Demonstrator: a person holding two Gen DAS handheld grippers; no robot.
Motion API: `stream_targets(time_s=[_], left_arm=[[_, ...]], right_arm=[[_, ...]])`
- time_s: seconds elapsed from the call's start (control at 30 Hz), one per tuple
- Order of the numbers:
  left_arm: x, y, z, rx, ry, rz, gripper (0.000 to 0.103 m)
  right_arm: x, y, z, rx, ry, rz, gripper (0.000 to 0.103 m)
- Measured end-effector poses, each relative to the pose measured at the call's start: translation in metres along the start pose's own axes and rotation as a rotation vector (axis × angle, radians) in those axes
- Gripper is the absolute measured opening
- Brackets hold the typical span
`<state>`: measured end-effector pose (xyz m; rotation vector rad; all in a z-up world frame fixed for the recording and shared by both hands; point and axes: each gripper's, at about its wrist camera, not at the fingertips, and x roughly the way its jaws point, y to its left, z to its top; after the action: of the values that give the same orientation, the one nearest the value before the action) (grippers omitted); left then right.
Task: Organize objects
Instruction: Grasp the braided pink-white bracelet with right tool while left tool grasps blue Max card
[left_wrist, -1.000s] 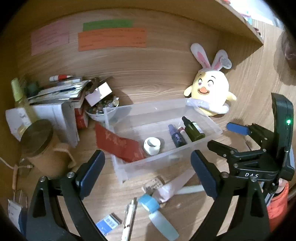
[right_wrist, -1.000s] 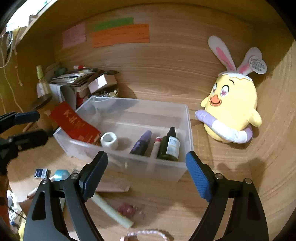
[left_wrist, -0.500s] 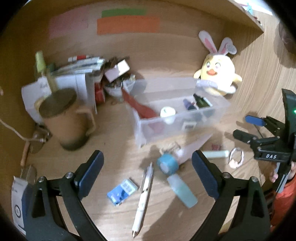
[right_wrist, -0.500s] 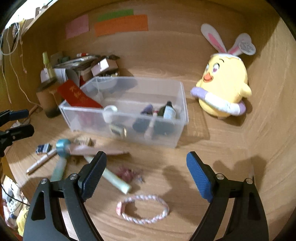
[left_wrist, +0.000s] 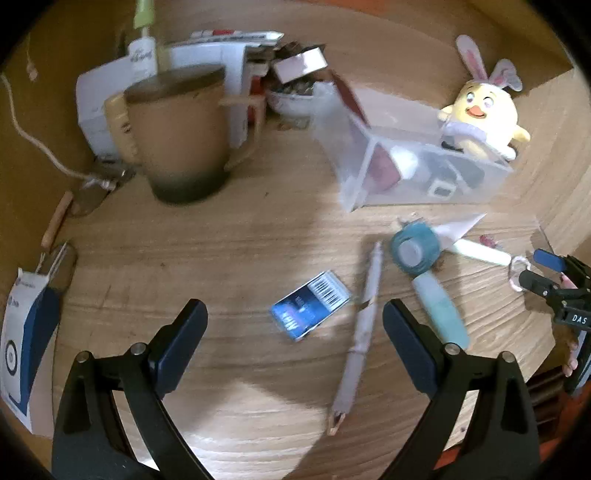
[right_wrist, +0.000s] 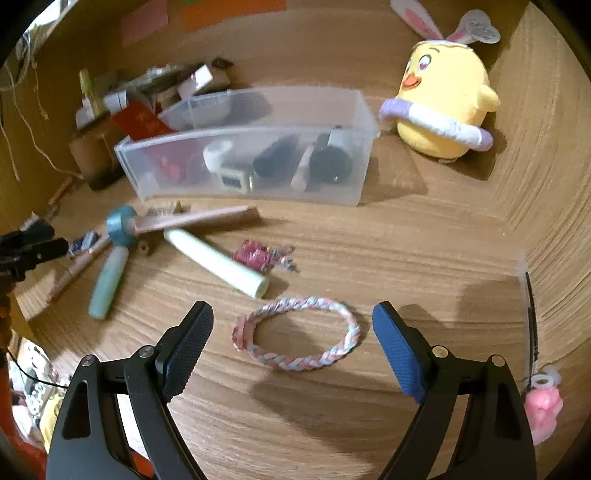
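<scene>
- The wooden table (right_wrist: 406, 240) filled both views, closed in by a wood back wall and a side wall on my right; its near half offered open room.
- A clear plastic bin (right_wrist: 258, 192) sat toward the back of the table, already holding a few small bottles and a white roll, with a yellow bunny plush (right_wrist: 443, 96) just beside its right end.
- A lidded brown mug (left_wrist: 177, 136) stood well to the left of the bin, before a stack of papers.
- My right gripper (right_wrist: 291, 347) hung spread wide with nothing between its blue pads.
- My left gripper (left_wrist: 295, 339) was likewise spread wide and held nothing.
- A pale green stick (right_wrist: 218, 262) lay slantwise between the bin and my right gripper, near a teal tape roll (right_wrist: 122, 225).
- A pen (left_wrist: 362, 325) lay with its long axis running away from my left gripper, its middle just inside the right pad.
- A braided pink and white bracelet (right_wrist: 295, 332) lay flat on the table straight ahead of my right gripper, between its pads, its longer span running across the opening; I judged the right arm the nearer one for it.
- A small blue packet (left_wrist: 310, 310) lay flat between the pads of my left gripper, slightly turned, with bare wood all round it.
- I judged both grasps needed only a straight descent, with the bin's front wall well clear.
</scene>
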<state>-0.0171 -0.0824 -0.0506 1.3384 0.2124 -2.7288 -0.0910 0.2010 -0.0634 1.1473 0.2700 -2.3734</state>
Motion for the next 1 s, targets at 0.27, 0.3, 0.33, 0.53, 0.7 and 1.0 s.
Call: stream_targets(time_s=[0.27,0.3,0.33,0.53,0.7,1.0], left_arm=[[0.019,0.013,-0.004,-0.006,0.049,0.022,0.097],[0.021,0.013,-0.003,-0.008,0.05,0.023,0.097],[0.021,0.012,-0.002,-0.003,0.044,0.029,0.097],[0.026,0.003,0.0,0.034,0.021,0.048,0.087],[0.025,-0.003,0.002,0.059,-0.011,0.051,0.062],[0.023,0.002,0.004,0.03,-0.03,0.052,0.027]], right_arm=[[0.009,0.0,-0.006,0.012,0.043,-0.037,0.086],[0.009,-0.001,-0.006,0.016,0.046,-0.042,0.086],[0.009,-0.002,-0.006,0.021,0.049,-0.045,0.087],[0.007,-0.006,-0.008,0.064,0.019,-0.045,0.086],[0.006,0.001,-0.01,0.033,-0.008,-0.083,0.067],[0.003,0.004,-0.009,0.023,-0.028,-0.059,0.016]])
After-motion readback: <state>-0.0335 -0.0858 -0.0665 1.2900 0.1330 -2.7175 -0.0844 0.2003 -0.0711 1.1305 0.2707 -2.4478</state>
